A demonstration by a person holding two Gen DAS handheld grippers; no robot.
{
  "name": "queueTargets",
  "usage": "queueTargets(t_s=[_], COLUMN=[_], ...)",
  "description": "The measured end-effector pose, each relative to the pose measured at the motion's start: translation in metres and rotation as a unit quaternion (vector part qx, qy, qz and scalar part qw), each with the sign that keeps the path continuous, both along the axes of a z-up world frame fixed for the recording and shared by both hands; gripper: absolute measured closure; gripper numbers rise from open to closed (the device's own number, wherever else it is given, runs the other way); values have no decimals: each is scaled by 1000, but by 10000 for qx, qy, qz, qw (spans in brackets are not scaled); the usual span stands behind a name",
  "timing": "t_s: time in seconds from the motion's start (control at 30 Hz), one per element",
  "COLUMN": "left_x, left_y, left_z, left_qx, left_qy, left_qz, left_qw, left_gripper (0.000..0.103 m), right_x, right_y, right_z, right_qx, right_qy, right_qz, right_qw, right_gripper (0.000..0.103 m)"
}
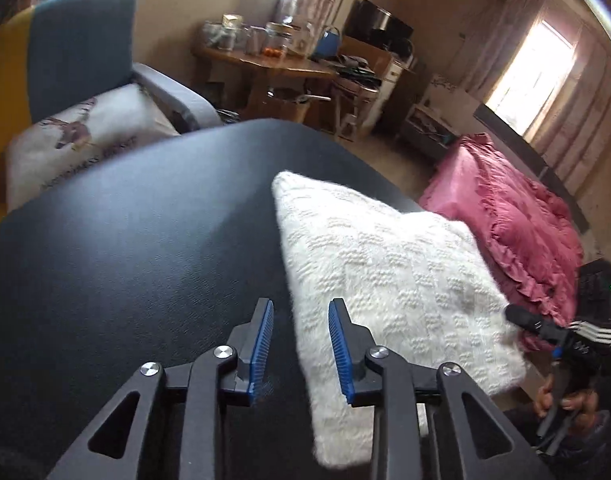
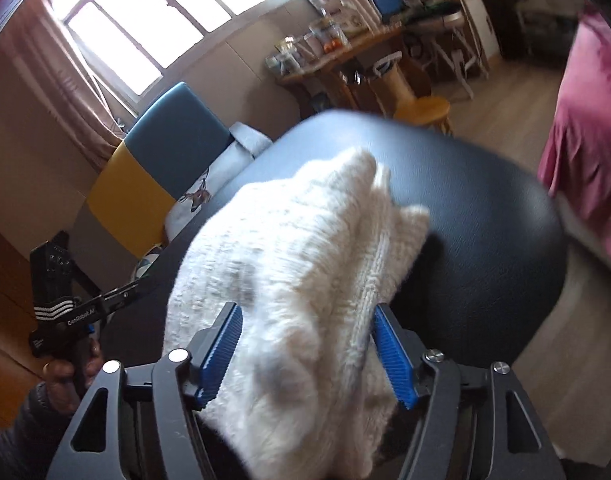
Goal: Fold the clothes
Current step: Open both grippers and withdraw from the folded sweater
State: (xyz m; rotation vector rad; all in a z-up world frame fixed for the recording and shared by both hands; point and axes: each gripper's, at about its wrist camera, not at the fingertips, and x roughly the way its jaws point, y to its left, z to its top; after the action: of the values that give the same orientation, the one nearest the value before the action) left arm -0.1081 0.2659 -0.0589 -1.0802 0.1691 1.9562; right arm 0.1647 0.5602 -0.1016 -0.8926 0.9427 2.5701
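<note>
We see a white knitted sweater [image 1: 389, 280], folded into a thick bundle, lying on a dark surface [image 1: 125, 248] in a lived-in room. Our left gripper [image 1: 300, 354] hangs above the bundle's near-left edge, its jaws narrowly parted with nothing pressed between the blue pads [image 1: 261, 344]. Our right gripper [image 2: 307, 354] reaches over the other side of the sweater, its jaws spread wide around a raised fold of the knit; the fabric fills the gap, yet we cannot tell whether the pads bite into it. Each wrist view catches the opposite gripper in a hand [image 2: 71, 376] at the frame's edge. A pink bedspread [image 1: 517, 232] lies beyond the surface, and a blue-and-yellow armchair [image 1: 81, 44] stands behind it.
</note>
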Motion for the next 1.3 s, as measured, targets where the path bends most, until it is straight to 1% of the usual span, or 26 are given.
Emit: queueTargets(t_s=[0.03,0.07,0.1,0.17,0.2,0.27,0.33,0.43,0.5,0.53,0.6,0.67,0.77,0.83,0.97,1.03,1.1,1.3], left_x=[7,13,19,32,38,52,65,80,86,90,94,95,97,101,108,110,110,112], left_y=[-4,-8,-12,-19,-21,-25,-28,-36,-37,-38,-38,-36,-32,-32,-29,-28,-28,-28], left_z=[0,0,0,0,1,4,10,21,29,33,40,47,57,62,68,69,70,71], left_qx=[-101,-203,-311,-478,-575,-793,-899,-788,-733,-754,-724,-784,-915,-848,-789,-772,-730,-606], left_qy=[104,201,268,360,429,651,804,929,1037,1130,1195,1334,1496,1611,1700,1669,1630,1512], left_qz=[131,263,394,629,715,868,901,803,838,874,963,1162,1166,1193,1025,941,940,937], left_qw=[9998,9992,9984,9962,9949,9909,9886,9893,9884,9869,9855,9811,9776,9760,9769,9784,9794,9822], left_gripper=[75,75,75,74,74,74,74,74,73,72,72,73,74,74,74,74,74,74], right_x=[3,4,4,4,3,-5,-21,-44,-53,-55,-59,-61,-57,-54,-50,-49,-48,-50], right_y=[-7,-15,-23,-40,-49,-66,-81,-101,-112,-116,-123,-124,-124,-123,-120,-119,-118,-120], right_z=[8,15,22,32,37,46,54,59,59,58,56,52,51,51,51,50,50,50], right_qx=[249,456,662,1139,1353,1602,1745,2000,2238,2319,2464,2445,2330,2216,2077,2007,1949,1989], right_qy=[-69,-149,-229,-435,-505,-456,-419,-563,-727,-742,-815,-868,-804,-751,-713,-701,-691,-692], right_qz=[-177,-352,-527,-966,-1168,-1387,-1409,-1248,-1155,-1085,-1038,-914,-920,-861,-850,-829,-808,-745], right_qw=[9995,9982,9962,9878,9826,9762,9736,9702,9650,9638,9602,9614,9648,9684,9719,9736,9751,9747], right_gripper=[27,21,19,13,8,0,0,0,0,0,0,0,0,0,0,0,0,0])
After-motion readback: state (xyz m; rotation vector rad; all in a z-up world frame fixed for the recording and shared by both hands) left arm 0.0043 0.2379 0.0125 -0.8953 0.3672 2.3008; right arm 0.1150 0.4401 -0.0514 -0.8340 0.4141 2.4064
